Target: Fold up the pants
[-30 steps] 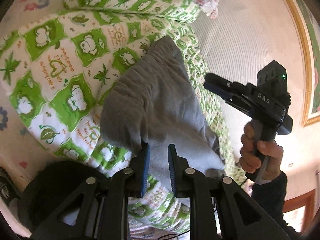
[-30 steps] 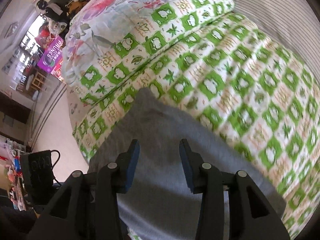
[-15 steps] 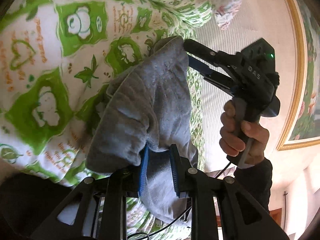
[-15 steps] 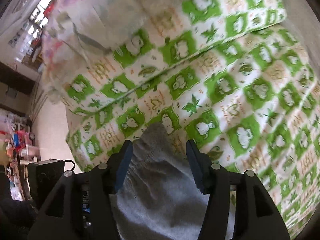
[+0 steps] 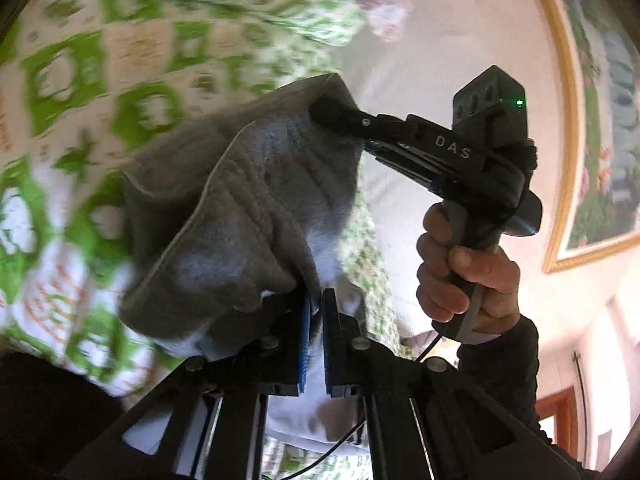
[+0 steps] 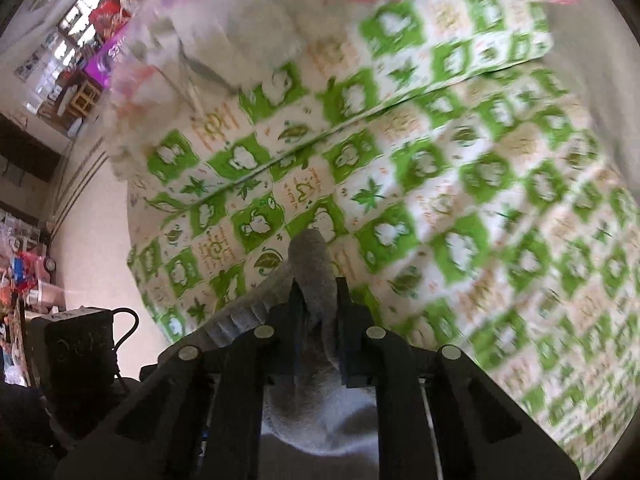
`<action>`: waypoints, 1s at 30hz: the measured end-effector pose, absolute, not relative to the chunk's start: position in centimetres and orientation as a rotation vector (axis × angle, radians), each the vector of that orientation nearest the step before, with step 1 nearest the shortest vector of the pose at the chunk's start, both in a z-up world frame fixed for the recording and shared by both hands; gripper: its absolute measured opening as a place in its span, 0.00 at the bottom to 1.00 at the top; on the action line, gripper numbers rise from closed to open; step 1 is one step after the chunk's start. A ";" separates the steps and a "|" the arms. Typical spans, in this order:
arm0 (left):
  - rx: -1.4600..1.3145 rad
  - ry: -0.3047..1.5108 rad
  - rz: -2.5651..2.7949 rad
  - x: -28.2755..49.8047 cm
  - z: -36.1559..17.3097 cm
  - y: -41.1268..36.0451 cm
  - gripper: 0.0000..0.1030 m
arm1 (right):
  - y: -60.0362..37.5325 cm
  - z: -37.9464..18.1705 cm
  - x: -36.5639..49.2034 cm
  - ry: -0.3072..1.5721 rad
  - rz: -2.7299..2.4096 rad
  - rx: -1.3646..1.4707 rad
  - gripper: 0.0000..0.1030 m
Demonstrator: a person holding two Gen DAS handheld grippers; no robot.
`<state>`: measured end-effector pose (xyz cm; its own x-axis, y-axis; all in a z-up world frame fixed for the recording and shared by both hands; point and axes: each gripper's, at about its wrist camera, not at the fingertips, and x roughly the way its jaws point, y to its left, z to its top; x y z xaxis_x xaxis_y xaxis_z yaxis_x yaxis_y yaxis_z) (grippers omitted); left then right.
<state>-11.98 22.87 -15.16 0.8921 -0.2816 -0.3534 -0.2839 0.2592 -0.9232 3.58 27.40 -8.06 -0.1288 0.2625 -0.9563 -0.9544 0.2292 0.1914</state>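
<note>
Left tool [image 5: 316, 304] is pinched down tight, blue pads almost meeting, with a fold of the grey pants [image 5: 256, 208] caught between them. Right tool [image 6: 320, 292] is clamped too, a bunched ridge of the same grey cloth squeezed between its black fingers [image 6: 349, 320] and poking out past the tips.

From the left wrist view you can see the right tool [image 5: 332, 114] from the side, its nose buried in the upper edge of the pants, a green light glowing on its housing and "DAS" lettered along the body. A bare hand [image 5: 464, 276] in a dark sleeve grips its handle, and a thin cable trails below.

So the pants hang lifted between the two tools, one edge up at the right tool, the lower part gathered at the left tool, the cloth sagging in ribbed folds between. They're up off the bed here; whether any part touches it I can't tell.

Behind them is the bed [image 6: 460, 184], covered in a green-and-white checked sheet with little animals and leaves, blurred in both views. A matching checked pillow [image 6: 420, 52] sits at the far end, with a floral one [image 6: 248, 12] beside it. On the wall to the right hangs a gold-framed picture [image 5: 580, 120].
</note>
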 end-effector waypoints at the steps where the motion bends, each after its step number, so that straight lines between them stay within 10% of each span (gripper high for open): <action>1: -1.312 0.501 -0.010 -11.7 -14.6 22.5 0.01 | 26.8 -7.2 3.7 1.241 1.238 -0.748 0.14; 12: -1.147 0.546 0.161 -12.8 -13.1 22.7 0.03 | 22.9 -3.8 5.1 1.216 1.209 -0.691 0.14; 20: -1.294 0.524 -0.013 -10.4 -17.3 25.3 0.55 | 24.5 -6.5 6.0 1.267 1.191 -0.680 0.14; 26: -1.303 0.537 -0.006 -8.8 -18.4 25.8 0.41 | 24.6 -7.8 7.5 1.291 1.161 -0.668 0.14; 30: -1.265 0.546 0.062 -11.5 -16.3 24.8 0.48 | 23.6 -7.1 7.9 1.296 1.204 -0.609 0.14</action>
<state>-11.53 24.76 -16.25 0.8714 -0.2504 -0.4219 -0.3380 0.3171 -0.8861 7.89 23.65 -7.05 -0.1582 0.3224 -0.9333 -0.9069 0.3264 0.2664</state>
